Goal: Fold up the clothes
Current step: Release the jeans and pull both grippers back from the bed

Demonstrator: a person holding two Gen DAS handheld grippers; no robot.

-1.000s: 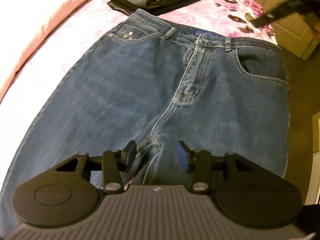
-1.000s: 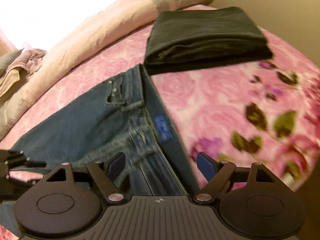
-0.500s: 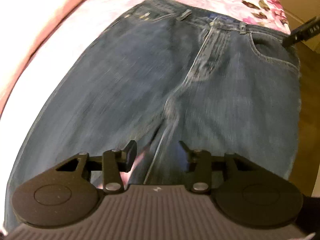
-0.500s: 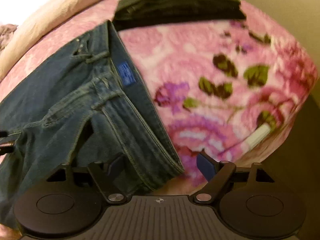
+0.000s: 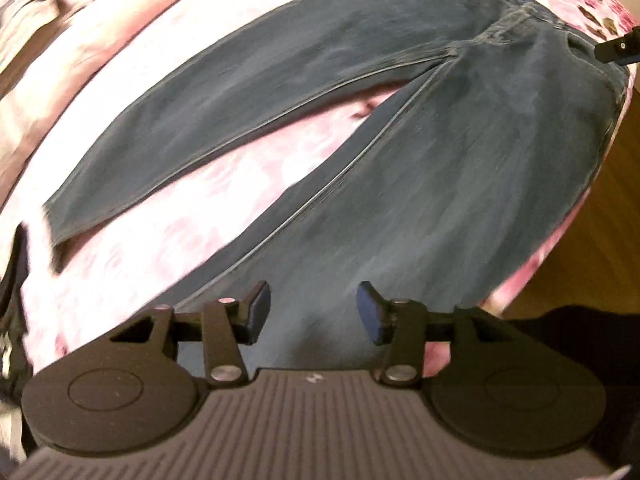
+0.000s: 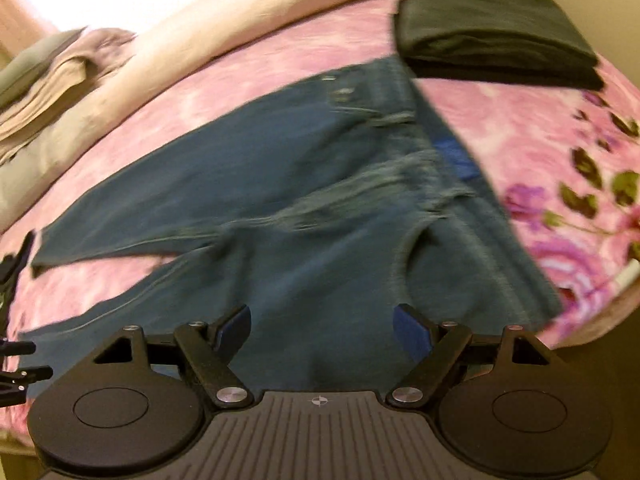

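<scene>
- Dark blue denim jeans (image 5: 400, 128) fill my left wrist view, spread front-up on the pink floral bedspread (image 5: 132, 264), legs splayed in a V with a wedge of bedspread showing between them; the waistband sits at the far upper right, the hem of one leg at the far left
- my left gripper (image 5: 312, 312) hangs just over the lower part of the nearer leg, its blue-padded tongs apart and holding nothing; I cannot tell whether the pads touch the cloth, as the picture is smeared
- the tip of my other gripper shows at the right edge, near the waist; the nearer leg runs close along the edge of the bed
- in my right wrist view the jeans (image 6: 304, 208) lie across the middle of the bedspread (image 6: 532, 152), waistband to the right, legs trailing off left; a folded dark grey garment (image 6: 492, 36) sits just beyond the waistband, and a long cream bolster (image 6: 200, 36) lies behind
- my right gripper (image 6: 322, 330) hovers over the hip and pocket area, tongs wide apart, empty
- I judge the denim heavy and fairly stiff, not slippery, not fragile; it should hold a crease, but a single-layer pinch may drag and sag
- I would grip the thick seamed parts: the waistband corner with the right, the hem or outer seam of the nearer leg with the left; then lay one leg over the other
</scene>
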